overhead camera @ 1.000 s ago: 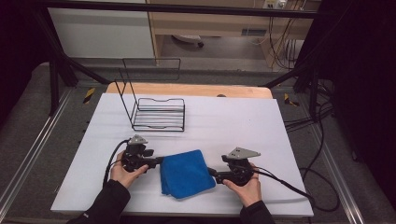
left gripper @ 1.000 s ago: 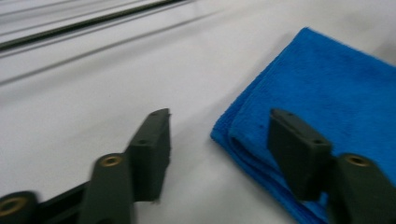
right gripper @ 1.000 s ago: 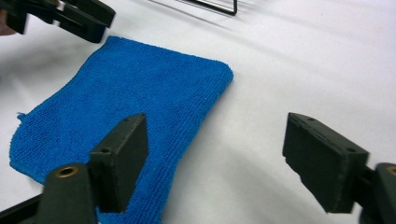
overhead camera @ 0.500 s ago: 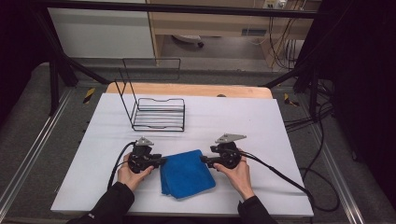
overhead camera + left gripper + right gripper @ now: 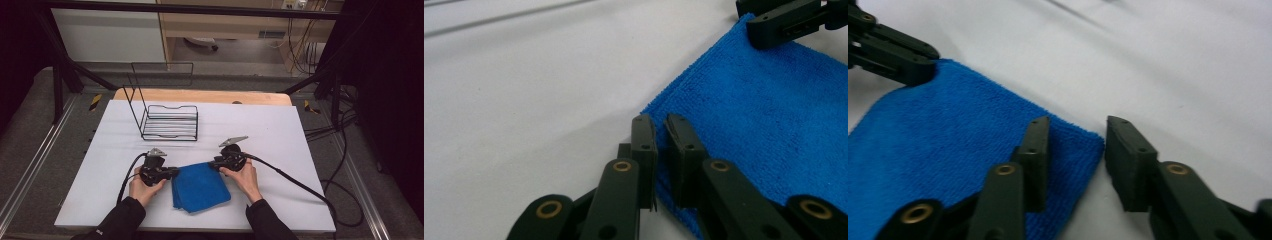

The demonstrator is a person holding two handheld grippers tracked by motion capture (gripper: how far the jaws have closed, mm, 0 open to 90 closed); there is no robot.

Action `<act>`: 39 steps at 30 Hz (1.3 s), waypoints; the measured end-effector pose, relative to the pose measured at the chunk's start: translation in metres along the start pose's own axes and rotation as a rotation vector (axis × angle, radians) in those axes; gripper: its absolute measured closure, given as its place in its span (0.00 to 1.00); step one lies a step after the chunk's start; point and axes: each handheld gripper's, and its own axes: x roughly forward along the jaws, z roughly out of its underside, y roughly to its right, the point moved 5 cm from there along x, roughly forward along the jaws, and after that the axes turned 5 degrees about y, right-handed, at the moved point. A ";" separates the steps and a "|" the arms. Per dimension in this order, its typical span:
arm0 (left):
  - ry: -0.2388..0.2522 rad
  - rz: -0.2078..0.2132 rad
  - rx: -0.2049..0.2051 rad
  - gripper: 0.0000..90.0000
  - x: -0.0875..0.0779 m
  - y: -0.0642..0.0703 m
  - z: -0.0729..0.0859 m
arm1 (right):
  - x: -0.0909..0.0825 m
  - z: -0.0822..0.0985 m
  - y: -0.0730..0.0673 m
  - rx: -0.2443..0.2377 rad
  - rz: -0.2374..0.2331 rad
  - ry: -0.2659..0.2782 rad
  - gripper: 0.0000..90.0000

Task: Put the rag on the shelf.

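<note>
Pinching a corner of the folded, nubby blue cloth (image 5: 769, 120), the left gripper (image 5: 660, 127) sits closed — the right gripper (image 5: 1075, 137), closing, straddles another corner.

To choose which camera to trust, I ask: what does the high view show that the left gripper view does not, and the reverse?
High view: the wire rack standing beyond the blue cloth. Left gripper view: a close look at the left claw, whose jaws have just been closing, with the cloth's edge between them near a corner. Shared: the cloth, the white table and that claw.
</note>
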 end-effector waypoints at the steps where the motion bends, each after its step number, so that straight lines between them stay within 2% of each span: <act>1: -0.001 0.001 -0.003 0.92 0.000 0.000 0.000 | 0.000 0.000 0.000 0.011 -0.006 -0.005 0.74; 5: -0.002 0.008 -0.015 0.93 0.000 -0.001 0.000 | -0.001 0.001 -0.002 0.056 -0.038 -0.035 0.90; 8: -0.001 0.012 -0.022 0.94 0.000 -0.002 -0.001 | -0.002 0.001 -0.003 0.054 -0.041 -0.031 0.95; 12: 0.027 0.013 -0.010 0.95 -0.004 -0.001 -0.003 | -0.009 -0.004 -0.006 0.033 -0.035 0.020 0.96; 17: 0.122 0.037 0.007 0.95 -0.019 0.005 -0.012 | -0.025 -0.012 -0.013 -0.002 -0.022 0.102 0.96; 21: 0.197 0.036 0.046 0.95 -0.034 0.013 -0.019 | -0.038 -0.017 -0.021 -0.025 -0.021 0.168 0.96; 24: 0.239 0.050 0.057 0.95 -0.043 0.020 -0.022 | -0.048 -0.020 -0.025 -0.039 -0.019 0.209 0.96; 37: 0.336 0.063 0.087 0.95 -0.063 0.034 -0.031 | -0.077 -0.030 -0.036 -0.073 -0.026 0.327 0.96; 39: 0.349 0.054 0.104 0.95 -0.066 0.036 -0.033 | -0.081 -0.032 -0.037 -0.079 -0.022 0.341 0.96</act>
